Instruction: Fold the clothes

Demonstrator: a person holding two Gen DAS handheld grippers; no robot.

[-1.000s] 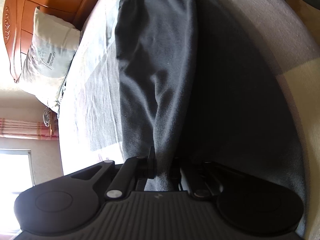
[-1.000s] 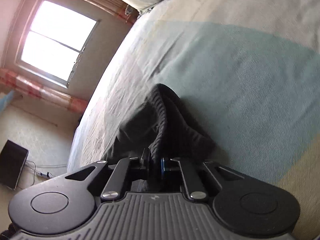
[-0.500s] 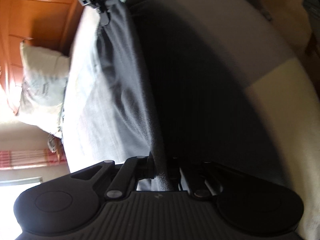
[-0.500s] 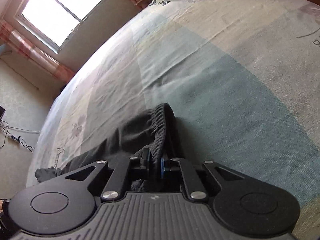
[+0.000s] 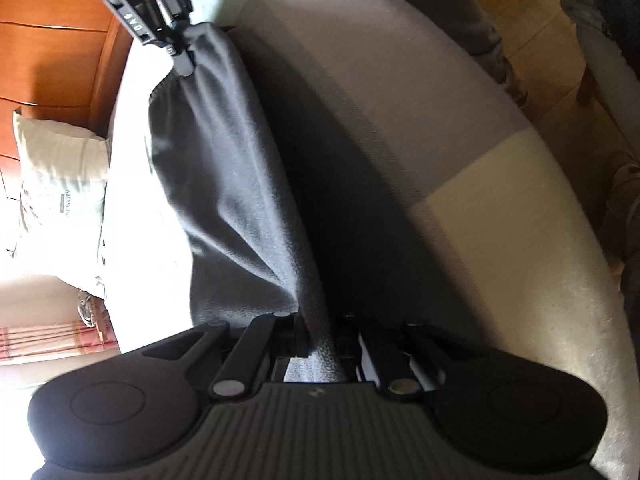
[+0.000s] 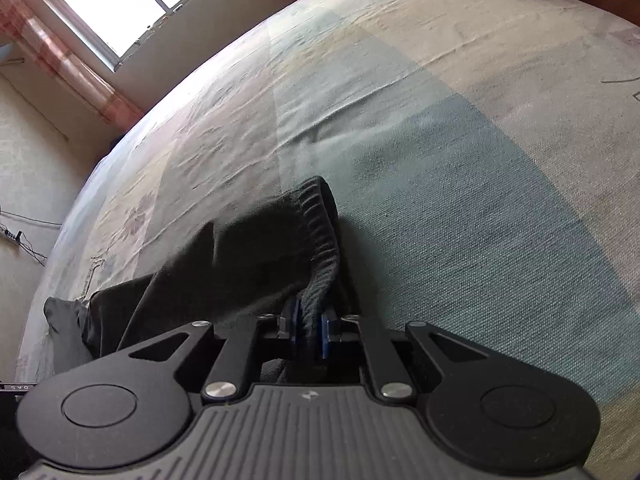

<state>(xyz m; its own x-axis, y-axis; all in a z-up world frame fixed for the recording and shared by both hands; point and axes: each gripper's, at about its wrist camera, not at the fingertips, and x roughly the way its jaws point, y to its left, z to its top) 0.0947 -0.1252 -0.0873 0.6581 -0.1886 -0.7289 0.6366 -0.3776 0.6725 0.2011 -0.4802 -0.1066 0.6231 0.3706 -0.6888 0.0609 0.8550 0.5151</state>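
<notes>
Dark grey trousers [image 5: 224, 200] hang stretched between my two grippers above the bed [image 5: 500, 240]. My left gripper [image 5: 320, 340] is shut on one end of the cloth. At the top left of the left wrist view, my right gripper [image 5: 182, 62] holds the other end. In the right wrist view the ribbed waistband [image 6: 320, 240] runs between the blue pads [image 6: 294, 320] of the right gripper [image 6: 310, 336]. Its jaws are opening, with the pads still on the band. The rest of the trousers [image 6: 160, 304] trails off to the left over the bed.
The bedsheet [image 6: 440, 160] has pale green, blue and cream patches. A pillow [image 5: 60, 184] leans on the wooden headboard [image 5: 52, 40]. A window [image 6: 132, 4] with pink curtains lies beyond the bed. Cables and a power strip [image 6: 12, 234] lie on the floor.
The trousers have gone from lying spread on the bed to a lifted, taut band between the grippers. The right gripper has come into the left wrist view. The right wrist has rolled.
</notes>
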